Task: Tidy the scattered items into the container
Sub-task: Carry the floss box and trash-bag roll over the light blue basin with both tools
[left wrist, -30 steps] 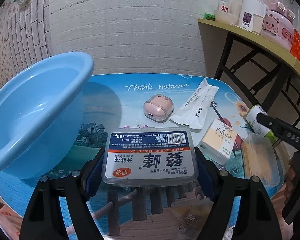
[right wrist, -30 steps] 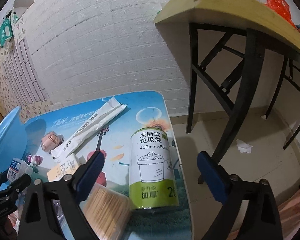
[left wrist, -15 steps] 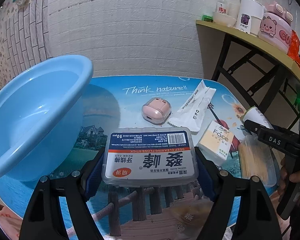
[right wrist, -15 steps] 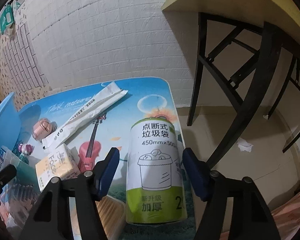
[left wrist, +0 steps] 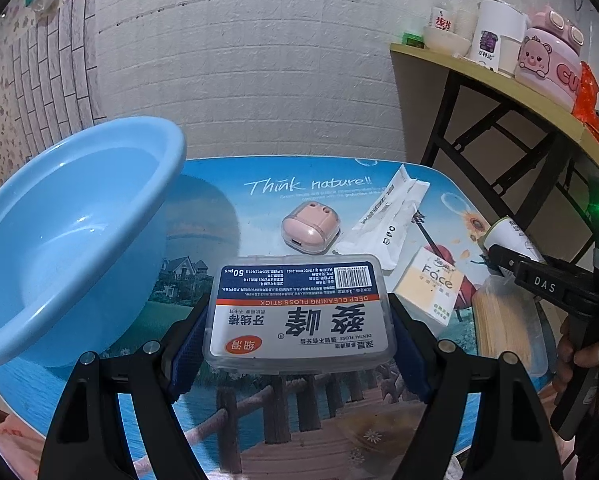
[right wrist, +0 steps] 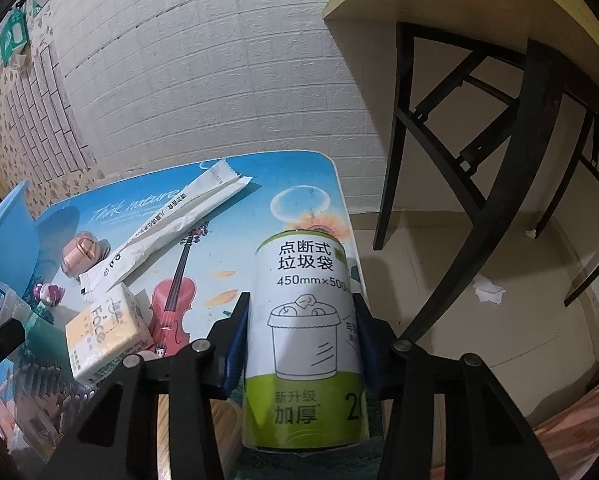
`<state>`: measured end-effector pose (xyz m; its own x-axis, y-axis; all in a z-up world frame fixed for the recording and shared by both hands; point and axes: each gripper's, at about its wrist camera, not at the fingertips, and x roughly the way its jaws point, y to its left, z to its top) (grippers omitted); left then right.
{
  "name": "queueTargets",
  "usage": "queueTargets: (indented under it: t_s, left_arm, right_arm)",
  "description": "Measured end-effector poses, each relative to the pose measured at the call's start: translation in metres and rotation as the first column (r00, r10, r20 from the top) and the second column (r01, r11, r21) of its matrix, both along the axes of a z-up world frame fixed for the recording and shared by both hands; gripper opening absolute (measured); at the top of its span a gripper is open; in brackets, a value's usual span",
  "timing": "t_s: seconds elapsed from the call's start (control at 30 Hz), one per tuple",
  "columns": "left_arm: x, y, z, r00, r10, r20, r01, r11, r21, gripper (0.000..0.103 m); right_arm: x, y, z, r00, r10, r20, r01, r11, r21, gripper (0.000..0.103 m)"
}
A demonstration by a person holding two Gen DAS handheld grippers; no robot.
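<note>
the right gripper (right wrist: 301,332) has been brought around the garbage bag roll (right wrist: 305,344) at the table's 4 o'clock edge, jaws closing onto it; the dental floss box (left wrist: 299,314) stays pinched by the left gripper (left wrist: 299,328), basin (left wrist: 71,236) at 9 o'clock

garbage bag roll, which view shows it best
Right wrist view: the garbage bag roll stands upright, label readable, between the right gripper's closing jaws. The left wrist view shows only its top, behind that gripper's black body.
</note>
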<state>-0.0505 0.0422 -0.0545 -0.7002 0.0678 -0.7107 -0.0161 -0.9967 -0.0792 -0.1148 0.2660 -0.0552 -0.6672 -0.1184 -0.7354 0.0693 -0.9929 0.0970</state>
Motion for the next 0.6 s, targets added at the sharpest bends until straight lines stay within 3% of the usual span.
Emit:
queueTargets:
  t_s: [0.6]
  left_arm:
    - [0.008,-0.006,0.036,0.997,-0.01,-0.078,0.01,1.0,-0.001,0.079]
  right_arm:
    - [0.018,-0.024,0.056,0.997,0.045,-0.065,-0.049,0.997,-0.057,0.047]
